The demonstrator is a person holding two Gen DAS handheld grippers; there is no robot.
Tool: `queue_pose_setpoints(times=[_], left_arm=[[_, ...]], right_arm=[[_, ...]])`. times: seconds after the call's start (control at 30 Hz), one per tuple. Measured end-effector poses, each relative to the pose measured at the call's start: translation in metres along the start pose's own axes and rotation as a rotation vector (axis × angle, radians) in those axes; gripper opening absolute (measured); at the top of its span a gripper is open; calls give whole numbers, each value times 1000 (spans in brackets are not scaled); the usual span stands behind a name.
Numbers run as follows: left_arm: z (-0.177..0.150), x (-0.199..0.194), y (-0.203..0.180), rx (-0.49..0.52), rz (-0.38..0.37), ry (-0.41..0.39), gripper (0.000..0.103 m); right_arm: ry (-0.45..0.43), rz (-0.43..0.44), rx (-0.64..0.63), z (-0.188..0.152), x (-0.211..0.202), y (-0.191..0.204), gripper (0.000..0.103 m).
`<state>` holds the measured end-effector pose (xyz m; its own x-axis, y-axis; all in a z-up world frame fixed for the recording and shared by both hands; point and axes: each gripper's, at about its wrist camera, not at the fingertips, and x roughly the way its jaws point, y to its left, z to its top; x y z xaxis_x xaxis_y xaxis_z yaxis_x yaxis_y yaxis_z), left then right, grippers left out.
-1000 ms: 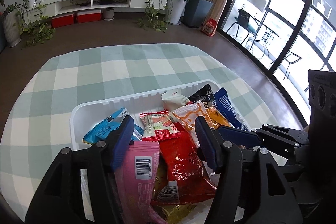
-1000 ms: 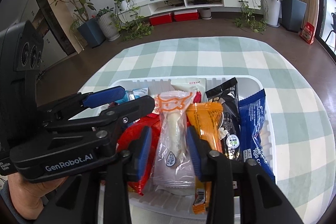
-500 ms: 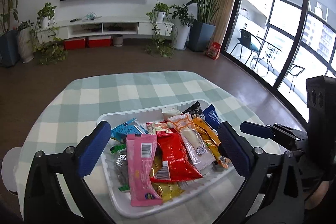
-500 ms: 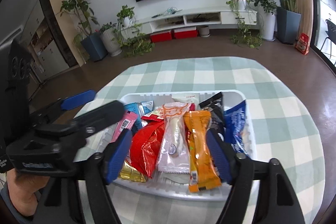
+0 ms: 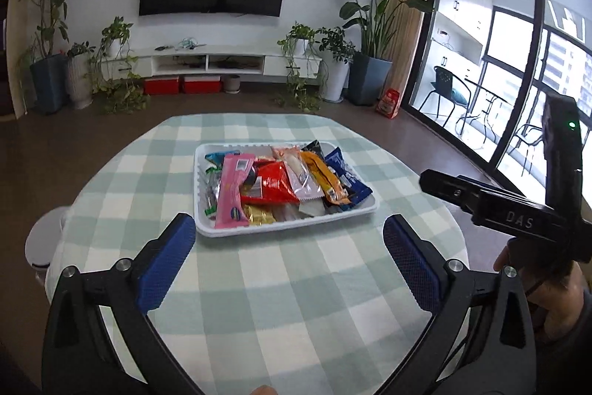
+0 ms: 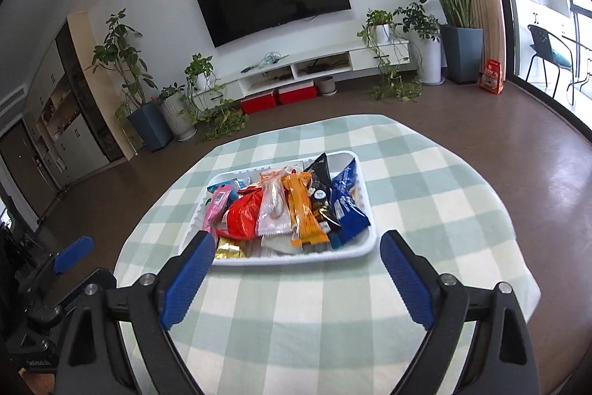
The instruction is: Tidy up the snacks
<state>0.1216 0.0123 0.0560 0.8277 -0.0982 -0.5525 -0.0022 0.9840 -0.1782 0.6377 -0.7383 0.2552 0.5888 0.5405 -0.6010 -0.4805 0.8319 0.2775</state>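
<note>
On the checked tablecloth (image 5: 296,284), toward its middle, sits the white tray (image 5: 286,229) holding all the visible snack packets. They lie side by side and partly overlapping, long axes running away from the cameras: a pink packet (image 5: 232,189) at the left, a red bag (image 5: 274,183), a clear-and-orange wrapper (image 6: 273,204), an orange bar (image 6: 303,210), a black packet (image 6: 321,189) and a blue packet (image 6: 347,206) at the right. A gold wrapper (image 6: 228,251) shows beneath the red bag at the near edge. No packet is seen loose on the cloth.

The left gripper (image 5: 288,258) hangs short of the tray's near rim, jaws spread wide with nothing between them. The right gripper (image 6: 296,269) does likewise; its jaws have just been opening further and are also empty. Neither touches the tray or any packet.

Judged from appearance, the packets are light, thin and soft, with glossy film that is likely slippery and liable to crumple. Contents may crush under a hard squeeze. The safest hold is probably across a packet's narrow width near a sealed end, where the film is flat and firm. The tray looks rigid enough to steady by its rim. The sorting appears essentially complete.
</note>
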Motion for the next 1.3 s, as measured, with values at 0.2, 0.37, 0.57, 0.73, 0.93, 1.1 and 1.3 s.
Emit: queue_pose_setpoints(times=[0.2,0.37,0.57,0.73,0.93,1.1,1.3], left_arm=[[-21,-35,-4,-85,19,15,103],[-31,-63,-26,-11,145,-42,103],[-29,-90,-39,8,235,-103,103],[-24,-101,-34,-34,230,-112,103],[-25,-95,-28,-77,259,-55,103],[-29,-98,-28,-92,254,-49,103],[-34,-93,-29,-77,266,-38,103]], right_arm=[[-37,-24,-44,-27,-43,4,96],[-54,-21,-48,-42,-66,6,96],[-101,-32,-79,-50,-89,16,96],[-116,-19,-90,-55,-99,23,97],[-89,-11,-91,-63,-103,31,97],[-66,-20,-91,-70,-104,34,98],[-50,-28,-86,-77,-104,33,98]])
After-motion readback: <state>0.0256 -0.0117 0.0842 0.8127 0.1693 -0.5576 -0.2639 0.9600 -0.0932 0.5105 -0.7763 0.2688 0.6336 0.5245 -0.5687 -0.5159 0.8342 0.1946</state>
